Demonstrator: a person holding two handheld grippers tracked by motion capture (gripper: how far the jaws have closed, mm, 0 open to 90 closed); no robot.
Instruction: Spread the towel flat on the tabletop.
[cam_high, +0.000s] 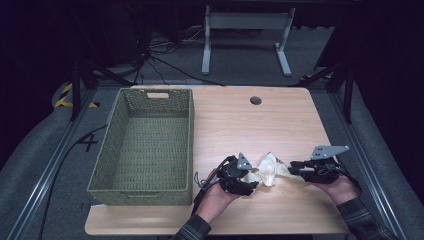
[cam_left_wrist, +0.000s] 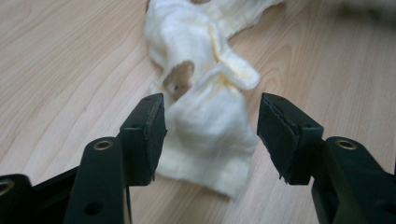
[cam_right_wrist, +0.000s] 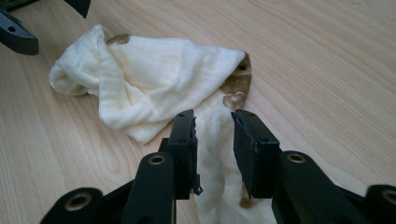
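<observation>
A crumpled cream cloth (cam_high: 269, 170) with brown patches lies on the table (cam_high: 240, 125) near its front edge, between the two hands and right of the green woven basket (cam_high: 150, 145). The left claw (cam_left_wrist: 211, 135) stands wide apart around one end of it, its pads clear of the fabric. The right claw (cam_right_wrist: 214, 149) stands narrowly open (a strip of cloth runs between its pads), not pressing it.

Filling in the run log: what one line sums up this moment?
work: handling cloth on table | left tool: open, astride cloth end | right tool: open, cloth strip between jaws | basket: empty
</observation>
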